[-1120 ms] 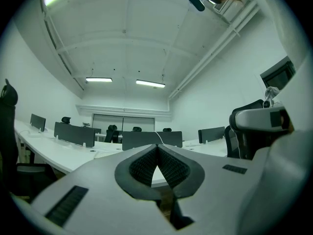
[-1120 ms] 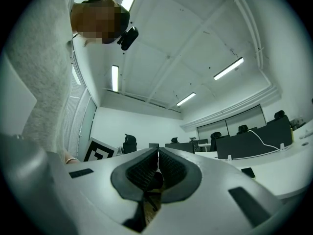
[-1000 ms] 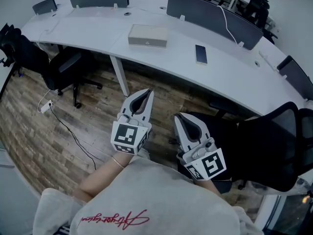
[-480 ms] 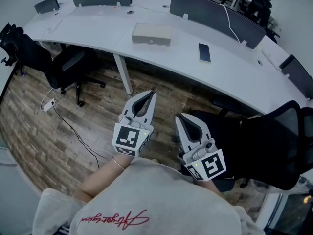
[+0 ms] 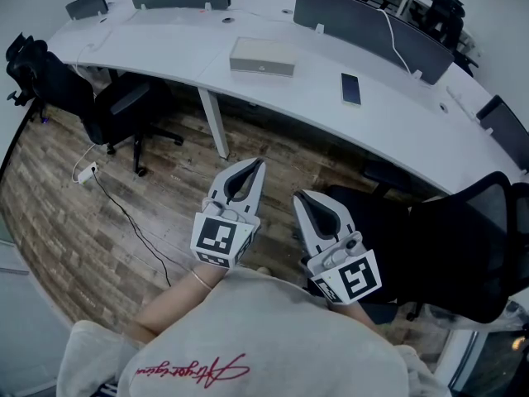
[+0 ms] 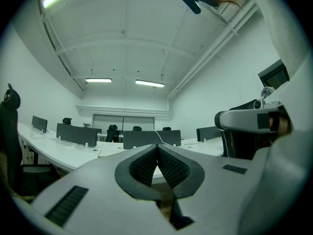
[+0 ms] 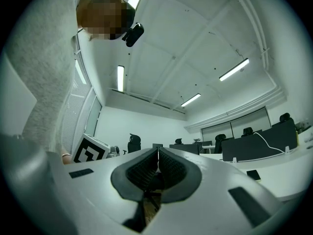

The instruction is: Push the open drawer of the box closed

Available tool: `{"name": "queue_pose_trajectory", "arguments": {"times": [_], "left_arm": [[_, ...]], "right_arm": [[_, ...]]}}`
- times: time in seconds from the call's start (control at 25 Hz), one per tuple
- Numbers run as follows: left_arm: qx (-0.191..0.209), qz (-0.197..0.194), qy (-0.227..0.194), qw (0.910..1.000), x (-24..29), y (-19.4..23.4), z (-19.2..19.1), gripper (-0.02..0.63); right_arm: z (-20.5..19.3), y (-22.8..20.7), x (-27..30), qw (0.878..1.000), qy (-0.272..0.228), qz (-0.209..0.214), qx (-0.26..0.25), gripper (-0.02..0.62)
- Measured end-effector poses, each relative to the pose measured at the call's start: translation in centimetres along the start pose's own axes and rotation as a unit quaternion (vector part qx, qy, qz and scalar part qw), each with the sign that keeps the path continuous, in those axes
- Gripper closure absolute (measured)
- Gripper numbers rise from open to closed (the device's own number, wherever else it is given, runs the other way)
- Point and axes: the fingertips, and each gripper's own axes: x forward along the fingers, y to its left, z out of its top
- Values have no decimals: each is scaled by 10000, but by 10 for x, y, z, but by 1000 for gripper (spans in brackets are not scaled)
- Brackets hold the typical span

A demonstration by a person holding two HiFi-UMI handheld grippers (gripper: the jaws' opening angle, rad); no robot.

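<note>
over floor, left gripper, right gripper, jaws together, box near desk edge

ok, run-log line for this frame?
phase: pre-contact | left claw: shut, empty | right claw: shut, empty | beige rectangular box: on white curved desk, untouched | drawer state: not discernible

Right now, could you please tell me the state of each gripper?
Left gripper: closed, holding nothing.
Right gripper: closed, holding nothing.
</note>
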Motion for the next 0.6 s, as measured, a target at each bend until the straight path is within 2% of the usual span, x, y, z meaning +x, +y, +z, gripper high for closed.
{"name": "queue_pose_trajectory", "arguments": {"times": [0.16, 0.6], "left_arm": [[-117, -32, 17, 9999, -2, -4, 0, 589], [-113, -112, -48, 9999, -10, -19, 1, 589]], "right_arm": [[3, 2, -4, 10000, -25, -25, -12, 577], [4, 9, -19, 10000, -31, -88, -18, 577]]}}
